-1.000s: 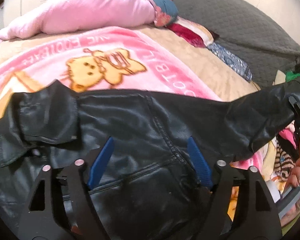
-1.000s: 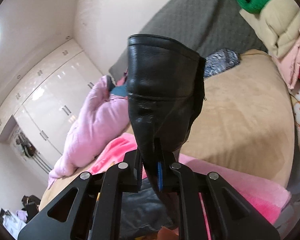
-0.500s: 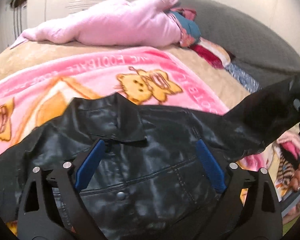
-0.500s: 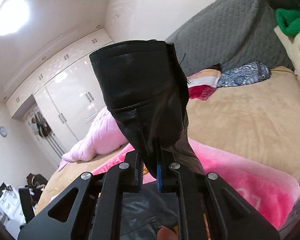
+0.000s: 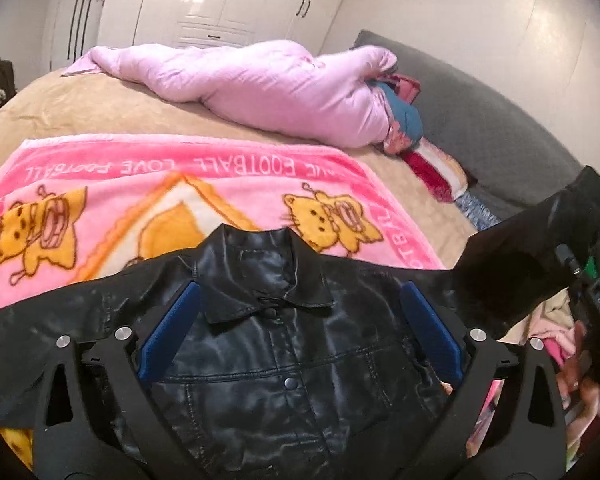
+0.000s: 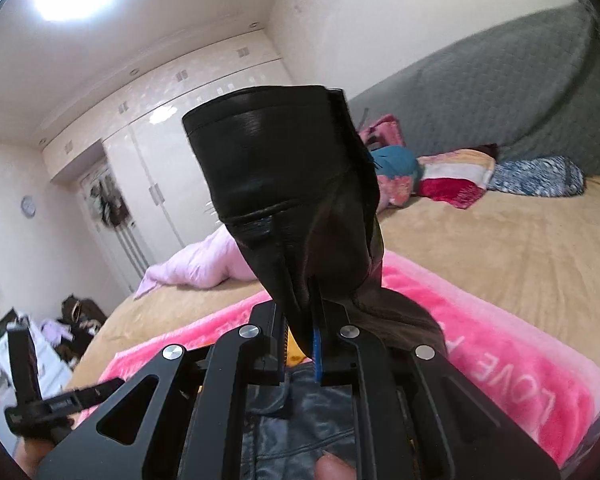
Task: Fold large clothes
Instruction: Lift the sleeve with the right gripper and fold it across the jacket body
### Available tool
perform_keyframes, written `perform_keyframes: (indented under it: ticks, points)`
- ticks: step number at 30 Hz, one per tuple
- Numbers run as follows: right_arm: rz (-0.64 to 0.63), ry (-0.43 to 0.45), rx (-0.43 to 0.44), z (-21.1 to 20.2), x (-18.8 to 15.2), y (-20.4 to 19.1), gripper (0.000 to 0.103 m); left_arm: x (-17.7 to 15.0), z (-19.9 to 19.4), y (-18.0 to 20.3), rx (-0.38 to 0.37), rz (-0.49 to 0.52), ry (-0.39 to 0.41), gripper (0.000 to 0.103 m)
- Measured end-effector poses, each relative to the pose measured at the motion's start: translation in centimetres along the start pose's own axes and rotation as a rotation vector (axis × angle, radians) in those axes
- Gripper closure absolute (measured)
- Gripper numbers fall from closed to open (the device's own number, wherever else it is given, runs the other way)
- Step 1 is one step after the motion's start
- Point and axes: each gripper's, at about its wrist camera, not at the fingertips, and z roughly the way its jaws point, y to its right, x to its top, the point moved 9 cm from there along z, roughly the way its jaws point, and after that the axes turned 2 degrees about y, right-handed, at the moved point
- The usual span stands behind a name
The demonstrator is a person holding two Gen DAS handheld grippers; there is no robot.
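the main risk is the sleeve [image 6: 284, 184] slipping out of the right gripper [image 6: 300, 340]. the leather looks slick and stiff, and only a bunched pinch near the cuff sits between the pads; if the sleeve is swung across the body of the jacket too quickly, i judge the weight of the arm could drag it free, or the whole black leather jacket [image 5: 292, 360] could slide on the soft pink blanket [image 5: 148, 208] and lose its flat layout. a second risk: with nothing pinning the chest, pulling the sleeve may drag the collar [image 5: 260, 276] out of line, so the fold would come out crooked.

the right gripper is clenched tight on the sleeve, cuff end standing above its jaws, the rest of the sleeve trailing down toward the bed.

the left gripper [image 5: 300, 332] has its jaws opening to about as wide as they go; its blue pads [image 5: 168, 336] stand either side of the collar area, above the jacket's front, and nothing is pressed between them. whether the fingertips brush the leather i cannot tell.

the jacket lies front up, buttoned, at the near edge of the bed [image 5: 100, 116], on the pink blanket, collar toward the bed's middle. a pale pink quilt [image 5: 260, 92] lies along the far edge, well apart.
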Motion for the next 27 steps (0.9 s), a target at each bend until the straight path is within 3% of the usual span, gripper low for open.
perform_keyframes:
  ticks: [13, 27]
  points:
    - [-0.103, -0.103, 0.056, 1.6, -6.5, -9.1, 0.094, -1.2, -4.2, -5.9, -0.002, -0.069, 0.019, 0.010]
    - [-0.223, -0.185, 0.169, 1.2, -12.1, -16.3, 0.094, -1.7, -6.9, -7.7, -0.077, -0.134, 0.030, 0.010]
